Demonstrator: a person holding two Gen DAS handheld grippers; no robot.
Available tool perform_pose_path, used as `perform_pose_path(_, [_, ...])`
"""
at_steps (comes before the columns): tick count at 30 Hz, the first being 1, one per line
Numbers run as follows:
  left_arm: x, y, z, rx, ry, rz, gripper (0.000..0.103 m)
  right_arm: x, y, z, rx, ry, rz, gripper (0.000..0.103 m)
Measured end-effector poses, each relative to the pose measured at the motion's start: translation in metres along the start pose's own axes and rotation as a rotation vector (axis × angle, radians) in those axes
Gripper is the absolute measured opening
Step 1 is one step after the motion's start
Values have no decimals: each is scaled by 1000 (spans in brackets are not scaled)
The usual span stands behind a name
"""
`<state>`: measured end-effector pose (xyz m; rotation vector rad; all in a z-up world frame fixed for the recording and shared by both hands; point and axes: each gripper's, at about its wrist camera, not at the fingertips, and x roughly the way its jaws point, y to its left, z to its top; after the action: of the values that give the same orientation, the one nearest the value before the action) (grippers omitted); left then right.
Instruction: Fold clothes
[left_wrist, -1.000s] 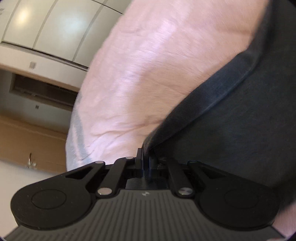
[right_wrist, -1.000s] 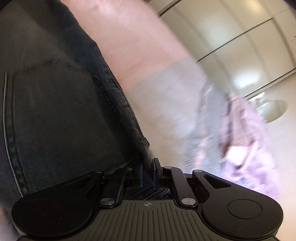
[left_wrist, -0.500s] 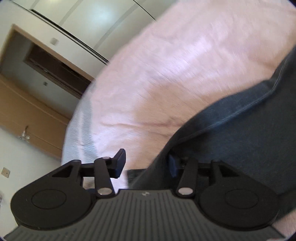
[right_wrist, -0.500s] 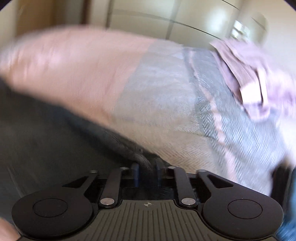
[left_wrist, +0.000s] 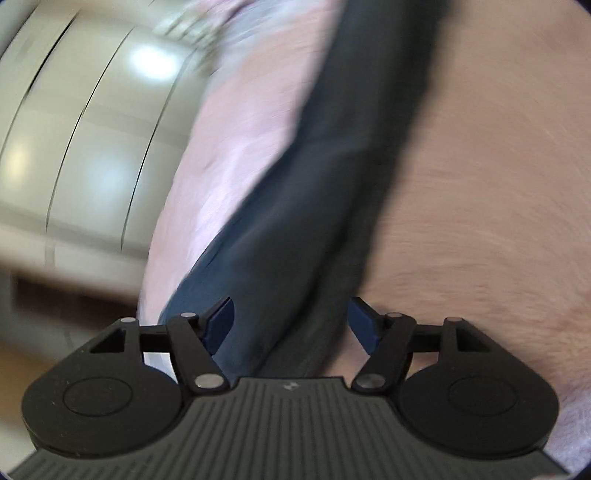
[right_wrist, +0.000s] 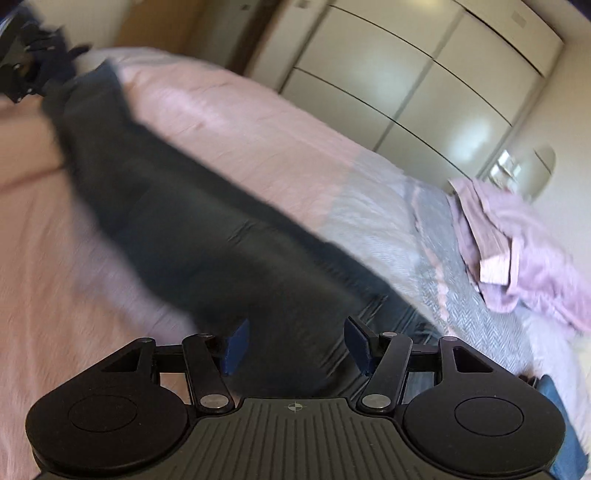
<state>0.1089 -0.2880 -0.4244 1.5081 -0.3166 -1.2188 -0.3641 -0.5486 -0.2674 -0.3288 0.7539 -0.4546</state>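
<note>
Dark jeans (right_wrist: 192, 236) lie in a long folded strip across the pink bedspread (right_wrist: 258, 122); they also show in the left wrist view (left_wrist: 332, 184). My left gripper (left_wrist: 291, 325) is open, its blue pads either side of the jeans' near end, not clamped. My right gripper (right_wrist: 295, 347) is open just above the other end of the jeans. The left gripper also shows far off at the top left of the right wrist view (right_wrist: 22, 74), at the jeans' far end. Both views are motion-blurred.
A crumpled lilac garment (right_wrist: 517, 251) lies on a grey herringbone throw (right_wrist: 443, 280) at the bed's right. White wardrobe doors (right_wrist: 424, 81) stand behind the bed. A blue item (right_wrist: 557, 410) shows at the lower right edge.
Both grippers were shut on the jeans' edge a second ago. The left opened first, then the right; both have let go and pulled back, and the jeans now lie on the bed.
</note>
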Motion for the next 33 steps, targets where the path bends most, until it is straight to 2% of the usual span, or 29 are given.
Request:
perform_pose_path(3, [23, -20, 8, 141, -39, 84, 61, -2, 23, -15, -39, 1, -7, 60])
perform_pose_path(6, [52, -13, 16, 159, -20, 137, 60, 16, 29, -26, -111, 30, -35, 60])
perform_pose_path(8, [69, -11, 20, 189, -13, 138, 58, 28, 31, -33, -164, 53, -69, 60])
perform_pose_path(10, [79, -12, 23, 214, -7, 131, 49, 40, 31, -40, -211, 73, -111, 60])
perform_pose_path(11, [84, -11, 24, 223, -3, 126, 39, 45, 32, -44, -231, 84, -131, 60])
perform_pose_path(12, [89, -11, 25, 228, 1, 118, 25, 48, 34, -48, -259, 90, -148, 60])
perform_pose_path(14, [94, -11, 26, 207, 9, 94, 10, 51, 41, -54, -337, 89, -172, 60])
perform_pose_path(15, [95, -11, 26, 192, 11, 94, 7, 52, 45, -56, -376, 91, -179, 60])
perform_pose_path(19, [89, -6, 34, 120, 17, 85, 6, 54, 57, -63, -473, 95, -194, 60])
perform_pose_path(23, [84, -3, 46, 117, 36, 84, 6, 66, 60, -69, -565, 99, -214, 60])
perform_pose_path(29, [56, 4, 58, 96, 57, 106, 6, 104, 42, -65, -577, 139, -206, 59])
perform_pose_path(30, [53, 6, 58, 96, 57, 108, 6, 103, 40, -65, -588, 136, -204, 57])
perform_pose_path(32, [40, 12, 59, 97, 57, 107, 6, 96, 37, -65, -607, 122, -208, 28])
perform_pose_path(33, [31, 14, 59, 100, 54, 106, 6, 90, 34, -65, -612, 111, -211, 25])
